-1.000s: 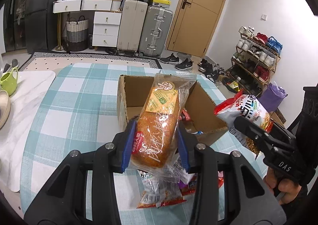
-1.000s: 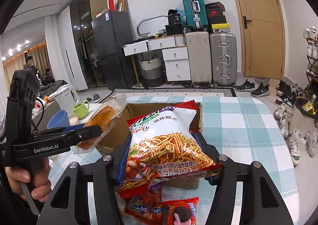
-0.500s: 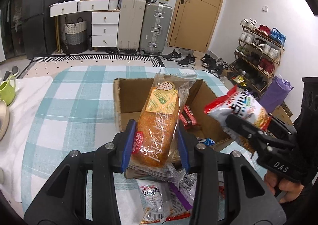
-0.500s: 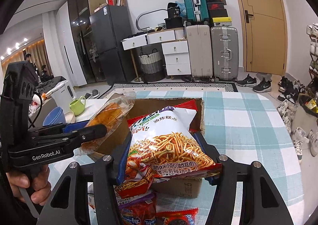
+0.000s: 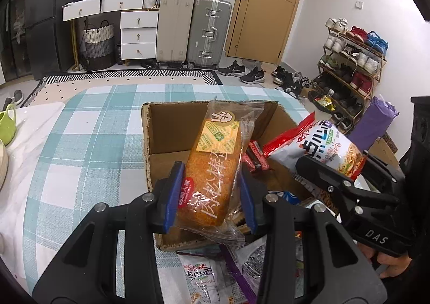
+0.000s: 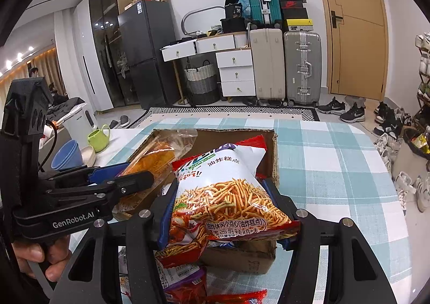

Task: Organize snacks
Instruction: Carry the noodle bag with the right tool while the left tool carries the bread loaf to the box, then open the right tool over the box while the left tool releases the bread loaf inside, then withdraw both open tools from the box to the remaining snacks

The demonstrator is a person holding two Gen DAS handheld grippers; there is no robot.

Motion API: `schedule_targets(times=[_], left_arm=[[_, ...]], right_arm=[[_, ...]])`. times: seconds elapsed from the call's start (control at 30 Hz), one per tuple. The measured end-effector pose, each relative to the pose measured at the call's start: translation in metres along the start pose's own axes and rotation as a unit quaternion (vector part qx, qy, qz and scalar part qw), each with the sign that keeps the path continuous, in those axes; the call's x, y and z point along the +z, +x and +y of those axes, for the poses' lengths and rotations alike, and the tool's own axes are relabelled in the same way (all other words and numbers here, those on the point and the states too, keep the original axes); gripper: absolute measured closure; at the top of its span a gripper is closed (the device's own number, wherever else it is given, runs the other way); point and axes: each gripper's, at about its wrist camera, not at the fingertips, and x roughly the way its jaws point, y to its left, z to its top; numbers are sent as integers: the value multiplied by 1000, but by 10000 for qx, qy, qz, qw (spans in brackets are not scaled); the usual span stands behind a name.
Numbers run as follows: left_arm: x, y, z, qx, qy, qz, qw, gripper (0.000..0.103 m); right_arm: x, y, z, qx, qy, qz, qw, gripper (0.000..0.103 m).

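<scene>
Now both snacks have come forward over the open brown cardboard box (image 5: 166,129) near the checked surface's (image 5: 88,129) far edge (drop-off looks next). Left tongs (image 5: 209,196) stay clenched on the clear-wrapped orange bread loaf (image 5: 212,169); right tongs (image 6: 225,212) grip the red-and-white noodle-snack bag (image 6: 228,191).

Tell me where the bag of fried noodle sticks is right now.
The bag of fried noodle sticks is clamped in the right gripper, held over the near right part of the open cardboard box, beside the wrapped bread in the left gripper.
</scene>
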Motion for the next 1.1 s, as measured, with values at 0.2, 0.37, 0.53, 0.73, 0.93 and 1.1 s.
schedule_targets(times=[0.2, 0.37, 0.53, 0.73, 0.93, 1.1], left_arm=[[0, 11, 4, 123, 19, 31, 9999, 67], [0, 4, 8, 122, 41, -7, 9999, 60], [-4, -9, 11, 42, -55, -10, 10000, 20], [-21, -35, 18, 51, -211, -17, 9998, 1], [-41, -55, 30, 129, -385, 32, 9992, 1], [-56, -63, 38, 242, -416, 152, 9987, 1]], right_arm=[[1, 3, -1, 40, 36, -21, 10000, 39], [0, -17, -3, 28, -13, -169, 9999, 16], [-6, -38, -12, -64, 40, -206, 9998, 3], [-18, -54, -19, -248, 93, -63, 9996, 1], [-33, -64, -23, -268, 215, 86, 9994, 1], [-46, -67, -24, -309, 245, 230, 9990, 0]])
